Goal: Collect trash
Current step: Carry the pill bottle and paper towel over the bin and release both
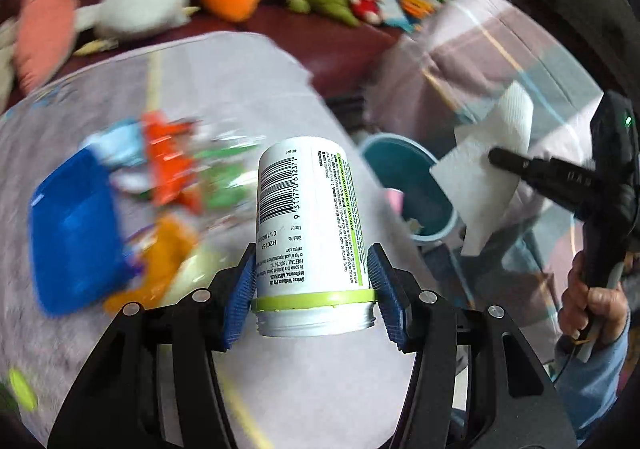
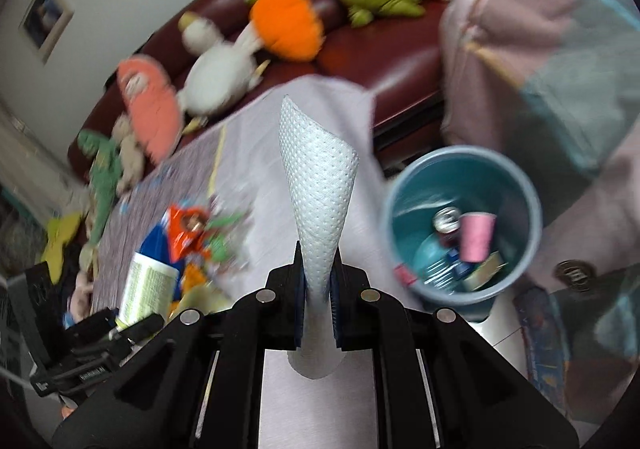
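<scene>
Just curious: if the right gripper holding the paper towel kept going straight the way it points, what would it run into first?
Probably the cloth-covered table; the right gripper aims down past its paper towel, with the bin off to the side. Depth is unclear.

- The table (image 2: 320,101) wears a pale lilac cloth with a thin yellow stripe.
- A blurred heap of litter lies on it: a blue plastic container (image 1: 76,229), orange wrappers (image 1: 170,165), green scraps (image 1: 224,185).
- A small lime-green lid (image 1: 22,389) sits apart near the table's edge.
- On the floor just beside the table stands a teal bin (image 2: 524,185).
</scene>
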A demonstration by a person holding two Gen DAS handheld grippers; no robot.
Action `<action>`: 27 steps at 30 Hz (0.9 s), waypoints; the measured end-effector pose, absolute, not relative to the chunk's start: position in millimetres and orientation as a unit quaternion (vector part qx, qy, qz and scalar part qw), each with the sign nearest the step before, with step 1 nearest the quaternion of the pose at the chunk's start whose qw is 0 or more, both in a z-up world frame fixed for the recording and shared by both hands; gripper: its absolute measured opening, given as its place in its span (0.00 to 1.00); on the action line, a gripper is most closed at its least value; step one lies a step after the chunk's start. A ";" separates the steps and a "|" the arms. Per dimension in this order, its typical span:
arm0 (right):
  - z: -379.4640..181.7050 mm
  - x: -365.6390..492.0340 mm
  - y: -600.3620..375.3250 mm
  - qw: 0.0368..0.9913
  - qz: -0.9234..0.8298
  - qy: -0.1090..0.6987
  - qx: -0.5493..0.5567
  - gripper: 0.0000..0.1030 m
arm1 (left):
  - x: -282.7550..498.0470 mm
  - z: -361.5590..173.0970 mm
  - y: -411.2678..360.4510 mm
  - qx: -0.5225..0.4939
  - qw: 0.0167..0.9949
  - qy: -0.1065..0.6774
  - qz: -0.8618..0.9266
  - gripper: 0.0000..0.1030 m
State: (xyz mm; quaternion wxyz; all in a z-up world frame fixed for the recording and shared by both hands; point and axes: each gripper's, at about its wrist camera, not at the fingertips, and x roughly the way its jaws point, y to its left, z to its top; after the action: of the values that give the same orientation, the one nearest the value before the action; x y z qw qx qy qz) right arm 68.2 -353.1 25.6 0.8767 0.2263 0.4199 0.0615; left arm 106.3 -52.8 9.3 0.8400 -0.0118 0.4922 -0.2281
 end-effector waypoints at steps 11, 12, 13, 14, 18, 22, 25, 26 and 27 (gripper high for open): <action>4.1 88.2 -443.2 0.869 -0.001 0.412 0.272 0.10 | 162.8 -29.3 -195.4 0.054 0.791 0.535 -0.291 0.54; 0.8 91.9 -447.1 0.868 -0.004 0.415 0.273 0.10 | 168.3 -34.0 -204.6 0.056 0.788 0.539 -0.294 0.54; -1.3 94.4 -449.4 0.867 -0.005 0.416 0.274 0.10 | 172.8 -37.9 -210.9 0.058 0.785 0.542 -0.295 0.54; -4.3 97.6 -452.3 0.866 -0.006 0.418 0.274 0.10 | 173.5 -41.0 -217.5 0.059 0.783 0.544 -0.297 0.55; -11.0 107.2 -459.9 0.863 -0.011 0.423 0.276 0.10 | 189.4 -55.5 -241.6 0.062 0.775 0.555 -0.297 0.55; -19.6 113.6 -467.3 0.860 -0.016 0.428 0.277 0.10 | 205.7 -67.9 -253.8 0.061 0.771 0.565 -0.288 0.60; -28.5 117.0 -469.8 0.855 -0.018 0.437 0.278 0.10 | 211.7 -73.9 -255.7 0.061 0.773 0.566 -0.281 0.72; -32.2 118.5 -470.1 0.853 -0.018 0.441 0.279 0.10 | 212.1 -75.5 -255.3 0.061 0.773 0.566 -0.280 0.72; -35.2 119.3 -470.3 0.851 -0.018 0.443 0.280 0.10 | 212.6 -77.4 -255.0 0.060 0.771 0.568 -0.280 0.72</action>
State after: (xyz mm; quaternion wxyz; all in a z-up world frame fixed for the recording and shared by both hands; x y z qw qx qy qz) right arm 119.3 -470.3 -35.2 0.8514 0.2796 0.4434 -0.0184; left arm 212.6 -255.0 -77.4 0.7714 0.0603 0.5682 -0.2802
